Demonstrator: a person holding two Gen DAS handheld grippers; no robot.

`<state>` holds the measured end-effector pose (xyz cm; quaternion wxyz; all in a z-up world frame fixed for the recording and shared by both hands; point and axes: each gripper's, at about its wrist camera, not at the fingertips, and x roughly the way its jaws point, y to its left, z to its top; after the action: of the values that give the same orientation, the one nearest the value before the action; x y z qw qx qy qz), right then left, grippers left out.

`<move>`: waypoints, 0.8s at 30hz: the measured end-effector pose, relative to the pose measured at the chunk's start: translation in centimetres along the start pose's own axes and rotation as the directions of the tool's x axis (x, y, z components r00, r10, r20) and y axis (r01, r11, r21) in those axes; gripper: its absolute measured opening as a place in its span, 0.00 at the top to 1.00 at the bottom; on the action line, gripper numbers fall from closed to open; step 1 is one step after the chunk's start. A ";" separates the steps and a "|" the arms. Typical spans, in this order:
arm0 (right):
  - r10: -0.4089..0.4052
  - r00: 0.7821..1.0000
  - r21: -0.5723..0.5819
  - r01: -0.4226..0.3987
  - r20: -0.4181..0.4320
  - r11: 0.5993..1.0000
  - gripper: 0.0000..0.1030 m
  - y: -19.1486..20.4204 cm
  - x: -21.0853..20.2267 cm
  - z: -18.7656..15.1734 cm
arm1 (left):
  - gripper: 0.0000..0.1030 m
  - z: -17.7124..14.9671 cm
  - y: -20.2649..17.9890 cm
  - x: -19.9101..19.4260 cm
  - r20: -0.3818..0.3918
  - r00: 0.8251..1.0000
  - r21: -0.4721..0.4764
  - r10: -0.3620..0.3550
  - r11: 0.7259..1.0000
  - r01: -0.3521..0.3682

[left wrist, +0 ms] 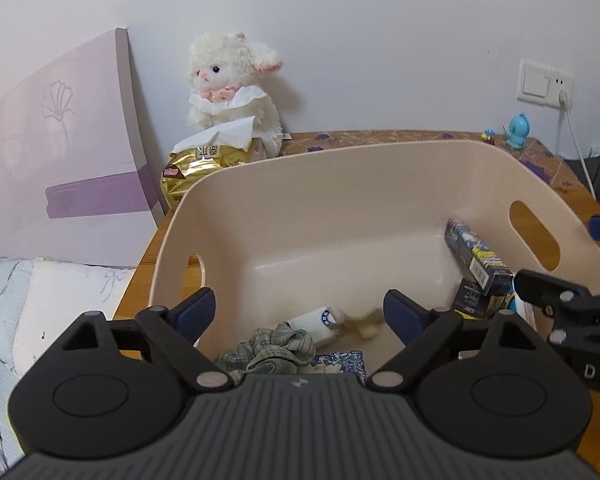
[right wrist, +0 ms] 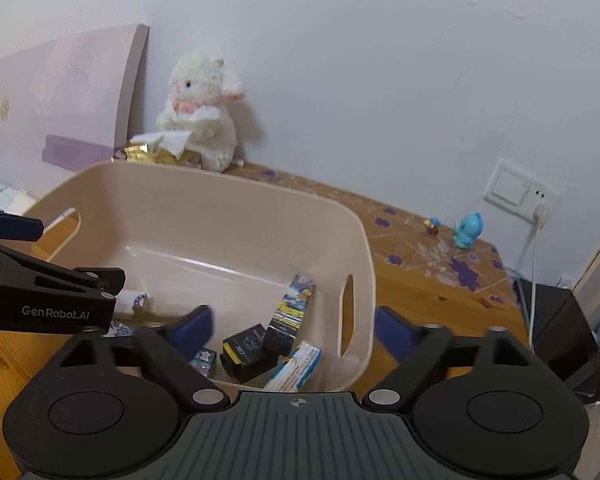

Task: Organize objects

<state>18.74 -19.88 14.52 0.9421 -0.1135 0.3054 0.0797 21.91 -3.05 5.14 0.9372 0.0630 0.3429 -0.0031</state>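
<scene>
Hovering over the near rim of the beige plastic bin (left wrist: 380,184), the left tongs (left wrist: 300,312) stand wide and carry nothing. The right tongs (right wrist: 296,326) likewise stand wide and empty, straddling the bin's right wall beside its handle slot. Inside the bin, below and ahead of the left tongs, lie a green checked scrunchie (left wrist: 272,350), a small white bottle (left wrist: 320,320) and a patterned blue packet (left wrist: 342,362); under the right tongs lie a long printed box (right wrist: 292,312), black boxes (right wrist: 248,350) and a blue-and-white tube box (right wrist: 296,366). Judged largely complete. Two small figurines (right wrist: 466,230) remain on the desk (right wrist: 412,240), well beyond the right tongs.
</scene>
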 end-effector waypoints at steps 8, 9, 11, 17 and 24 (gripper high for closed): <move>0.001 0.999 0.001 -0.001 0.049 1.000 0.01 -0.2 -3.7 -0.7 | 0.11 -0.4 1.3 -2.9 0.036 0.999 -0.023 -0.009 1.000 0.010; -0.008 0.998 0.001 0.008 0.061 1.000 0.00 0.0 -4.1 -1.0 | 0.11 -0.5 1.4 -3.2 0.038 0.999 -0.028 -0.016 0.999 0.017; -0.007 0.997 0.007 0.006 0.073 1.000 0.00 0.2 -5.0 -1.7 | 0.11 -0.8 1.6 -3.9 0.042 0.999 -0.037 -0.029 0.999 0.031; 0.037 0.996 0.035 -0.040 0.083 0.999 0.00 0.6 -7.5 -3.7 | 0.10 -2.2 2.5 -6.6 0.067 0.996 -0.073 -0.054 0.996 0.059; 0.073 0.992 0.119 -0.085 0.100 0.989 0.00 -0.7 -9.8 -5.6 | 0.10 -4.5 3.4 -9.8 0.110 0.993 -0.098 -0.043 0.994 0.054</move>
<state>7.90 -22.80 16.06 0.9569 -0.0389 0.2686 0.1035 11.72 0.54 8.43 0.9560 0.0073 0.2930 -0.0119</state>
